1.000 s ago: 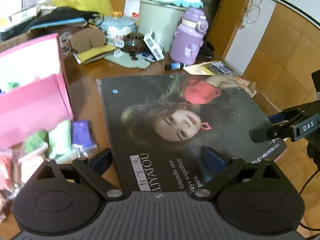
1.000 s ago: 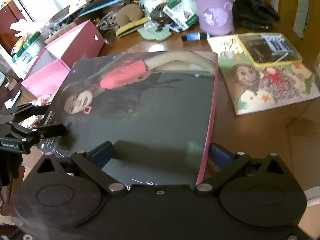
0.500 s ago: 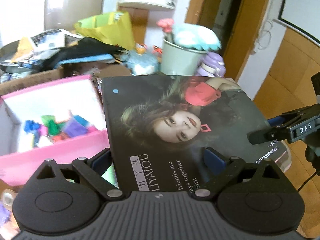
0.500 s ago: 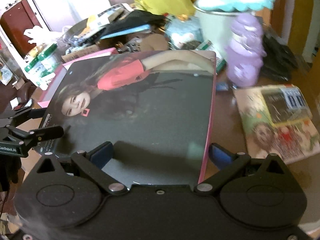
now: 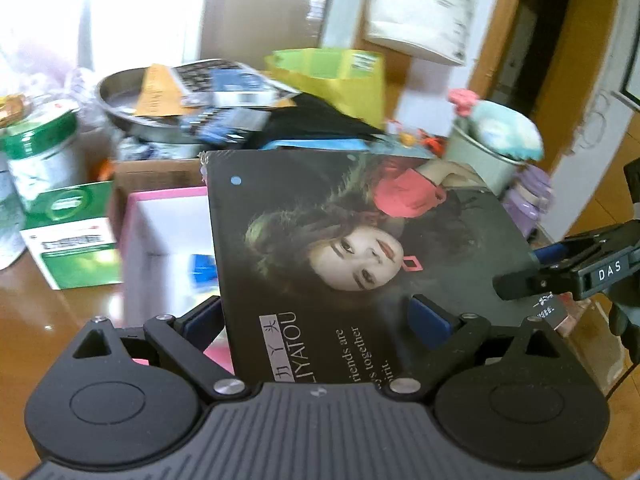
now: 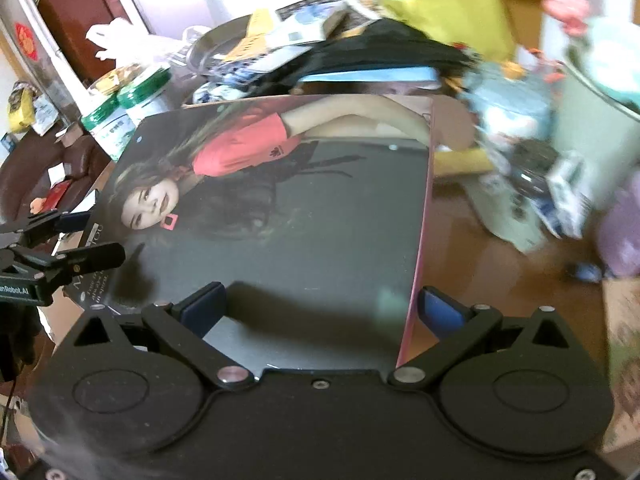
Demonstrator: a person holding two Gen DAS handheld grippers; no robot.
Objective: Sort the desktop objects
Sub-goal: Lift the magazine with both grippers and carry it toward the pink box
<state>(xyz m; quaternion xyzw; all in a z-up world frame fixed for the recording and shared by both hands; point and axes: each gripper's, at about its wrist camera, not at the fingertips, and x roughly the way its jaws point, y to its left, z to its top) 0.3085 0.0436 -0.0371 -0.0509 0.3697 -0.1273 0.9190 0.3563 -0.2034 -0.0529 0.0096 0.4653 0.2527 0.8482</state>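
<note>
A large dark magazine (image 5: 360,248) with a woman in a red top on its cover is held in the air by both grippers. My left gripper (image 5: 320,316) is shut on its near edge, one finger under and one over. My right gripper (image 6: 320,304) is shut on the adjoining edge by the pink spine; the magazine (image 6: 288,216) fills that view. Each gripper shows in the other's view, the right one (image 5: 560,276) and the left one (image 6: 60,252), clamped on the cover.
A pink open box (image 5: 168,240) with coloured bits lies below the magazine. Behind are a metal bowl (image 5: 132,116) of papers, a yellow bag (image 5: 340,80), green-lidded tubs (image 6: 132,112), a pale green pot (image 5: 480,160) and a purple bottle (image 5: 528,200) on the brown table (image 6: 480,248).
Both grippers have lifted the magazine up off the table and moved it to the left, over the pink box. The purple bottle and picture book slid off to the right.
</note>
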